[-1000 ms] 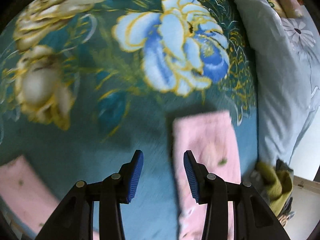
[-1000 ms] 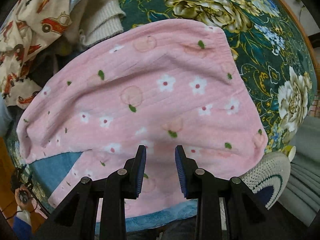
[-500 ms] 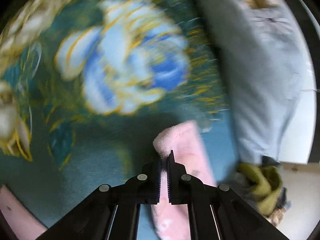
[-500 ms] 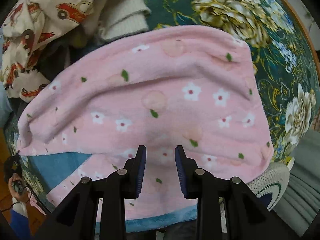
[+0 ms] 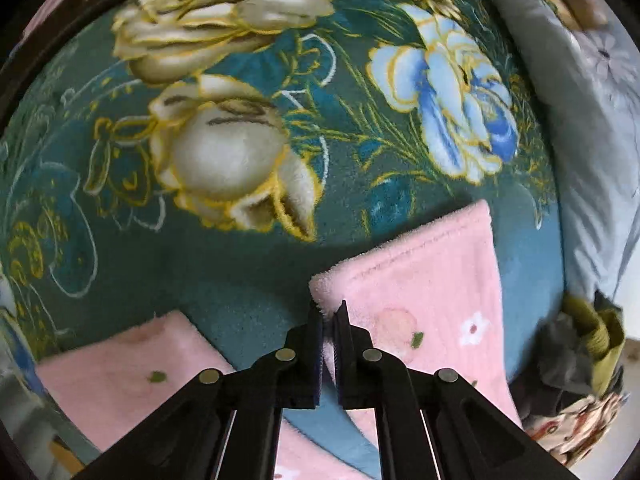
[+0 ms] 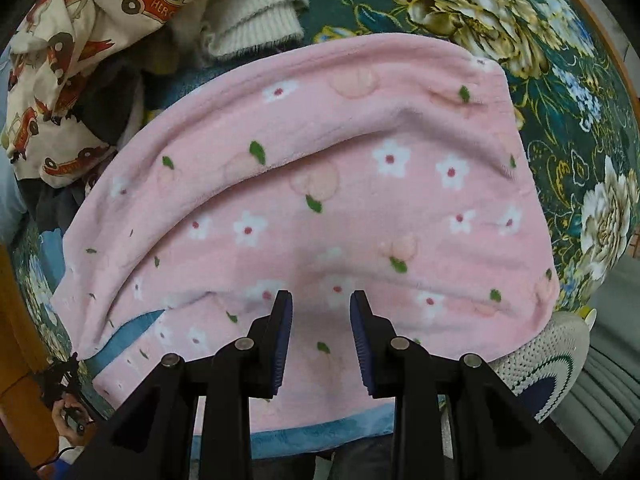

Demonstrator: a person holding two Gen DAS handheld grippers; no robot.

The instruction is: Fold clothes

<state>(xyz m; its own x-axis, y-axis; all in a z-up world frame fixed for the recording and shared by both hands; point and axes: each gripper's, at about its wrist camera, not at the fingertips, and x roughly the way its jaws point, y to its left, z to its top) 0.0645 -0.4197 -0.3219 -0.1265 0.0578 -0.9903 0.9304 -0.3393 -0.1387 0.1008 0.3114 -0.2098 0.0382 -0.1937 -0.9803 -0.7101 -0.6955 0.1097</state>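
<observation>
The left gripper [image 5: 329, 316] is clamped on a corner of the pink floral garment [image 5: 424, 280], which spreads toward 1 o'clock over the green flowered blanket [image 5: 240, 240]. The right gripper [image 6: 320, 304] hangs above the garment, jaws apart, holding nothing.

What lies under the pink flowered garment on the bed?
Under the pink flowered garment lies the teal floral blanket, showing around its edges. Whatever else sits beneath its middle is covered and cannot be seen.
</observation>
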